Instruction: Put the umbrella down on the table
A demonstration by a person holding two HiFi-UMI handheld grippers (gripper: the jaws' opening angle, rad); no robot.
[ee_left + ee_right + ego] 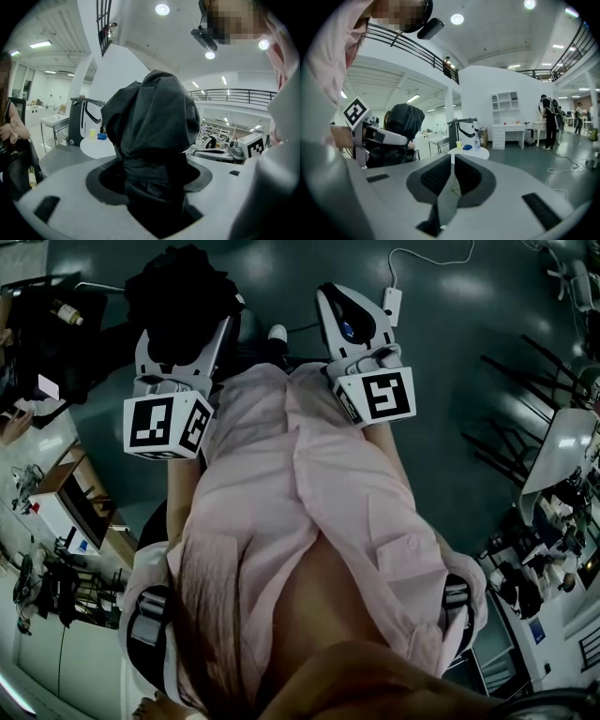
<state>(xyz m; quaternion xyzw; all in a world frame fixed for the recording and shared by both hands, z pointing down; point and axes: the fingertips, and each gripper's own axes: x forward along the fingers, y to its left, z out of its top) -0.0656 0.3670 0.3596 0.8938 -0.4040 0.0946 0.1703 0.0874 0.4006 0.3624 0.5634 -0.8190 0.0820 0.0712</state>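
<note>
Left gripper (150, 185): fingers (105, 183) pinching the umbrella (152, 112). It's black and folded, with the fabric bunched. The grip is on the narrower lower part, and the loose bulk stands up past the fingers. In the head view you're holding it out in front of your chest over the floor (469, 352), with nothing under it. So the umbrella is in the air in your left gripper, not on any counter.

Right gripper (452, 176): fingers (433, 176) pressed together, nothing between them. It sits beside the left one at about the same height, idle.

Step, my read: carry phase. Put-down not started.

Nearest landing spot I can see is a small round white counter (483, 153) ahead, well apart from both grippers. It carries a yellow cup (459, 144), a blue item (467, 148) and a bottle (477, 142), grouped together on top. Further back there's a white desk (506, 127) against the wall.

Next move calls for:
- Close the gap to a counter first. You can't reach one from here.
- Bring the umbrella over a bare part of the top, clear of the cup and bottle.
- Lower until the fabric rests on the surface, then spread the left fingers.
- Lay it on its side. A soft bundle like this probably won't stand.
- Keep the right gripper clear, or use it to steady the bundle if it rolls.
</note>
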